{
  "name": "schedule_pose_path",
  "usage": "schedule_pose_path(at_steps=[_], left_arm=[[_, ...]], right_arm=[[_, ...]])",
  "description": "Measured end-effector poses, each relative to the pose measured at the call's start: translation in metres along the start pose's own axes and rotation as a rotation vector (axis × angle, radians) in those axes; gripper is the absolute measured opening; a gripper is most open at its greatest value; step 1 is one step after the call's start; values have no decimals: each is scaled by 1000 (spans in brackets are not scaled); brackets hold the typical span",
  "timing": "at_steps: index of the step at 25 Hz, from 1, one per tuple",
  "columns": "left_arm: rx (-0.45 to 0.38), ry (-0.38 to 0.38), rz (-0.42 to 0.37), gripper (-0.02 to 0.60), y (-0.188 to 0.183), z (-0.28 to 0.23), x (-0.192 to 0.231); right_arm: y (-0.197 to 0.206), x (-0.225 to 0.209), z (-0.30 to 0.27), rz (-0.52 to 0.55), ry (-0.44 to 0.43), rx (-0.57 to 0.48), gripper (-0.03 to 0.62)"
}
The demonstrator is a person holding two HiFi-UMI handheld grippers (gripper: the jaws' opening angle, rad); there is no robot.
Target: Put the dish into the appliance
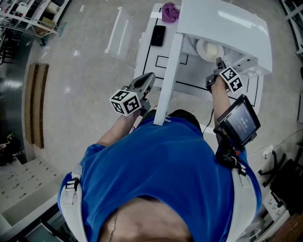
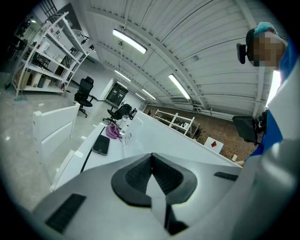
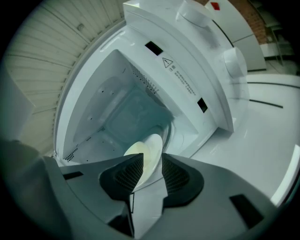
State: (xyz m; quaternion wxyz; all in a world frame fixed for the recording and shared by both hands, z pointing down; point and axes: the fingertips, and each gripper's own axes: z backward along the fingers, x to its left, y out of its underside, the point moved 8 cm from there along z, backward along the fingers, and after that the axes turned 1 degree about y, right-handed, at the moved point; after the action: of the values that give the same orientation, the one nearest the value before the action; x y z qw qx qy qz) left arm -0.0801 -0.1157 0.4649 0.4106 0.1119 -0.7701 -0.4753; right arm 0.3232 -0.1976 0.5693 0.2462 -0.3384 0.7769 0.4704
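**Head view: dish at the appliance's mouth, right jaws apart around it**

At the left, the left gripper [image 1: 148, 80] hangs beside the edge of the open door [image 1: 169, 71], its jaws pressed together on nothing. Beyond it a phone [image 1: 158, 35] and a purple cloth [image 1: 169, 11] lie on the white table [image 1: 147, 52]. Further right, the dish [image 1: 209, 49] sits inside the appliance [image 1: 227, 21], close to the front of the cavity. The right gripper [image 1: 219, 64] reaches in after it. In the right gripper view its jaws stand wide, with the dish's rim between them, and we see a gap at one pad, so we judge the dish is not pinched.

We see two risks. If the right gripper pulls back crookedly, a pad could catch the rim and drag the dish out over the sill. And with the dish this near the opening, a closing door might strike it.

The dish is a small, shallow, round plate, pale cream and glossy, with nothing on it. We cannot tell whether it rests flat on the cavity floor.
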Motion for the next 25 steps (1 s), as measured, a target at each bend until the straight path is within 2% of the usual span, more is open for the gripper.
schedule_pose_path(at_steps=[15, 21, 25], left_arm=[[13, 30, -18, 6, -6, -16, 4], [17, 24, -12, 6, -5, -17, 8], [16, 17, -9, 7, -6, -16, 11]], right_arm=[[17, 32, 11, 543, -38, 65, 97], [30, 45, 7, 883, -19, 118, 97], [40, 50, 5, 1022, -22, 142, 98]])
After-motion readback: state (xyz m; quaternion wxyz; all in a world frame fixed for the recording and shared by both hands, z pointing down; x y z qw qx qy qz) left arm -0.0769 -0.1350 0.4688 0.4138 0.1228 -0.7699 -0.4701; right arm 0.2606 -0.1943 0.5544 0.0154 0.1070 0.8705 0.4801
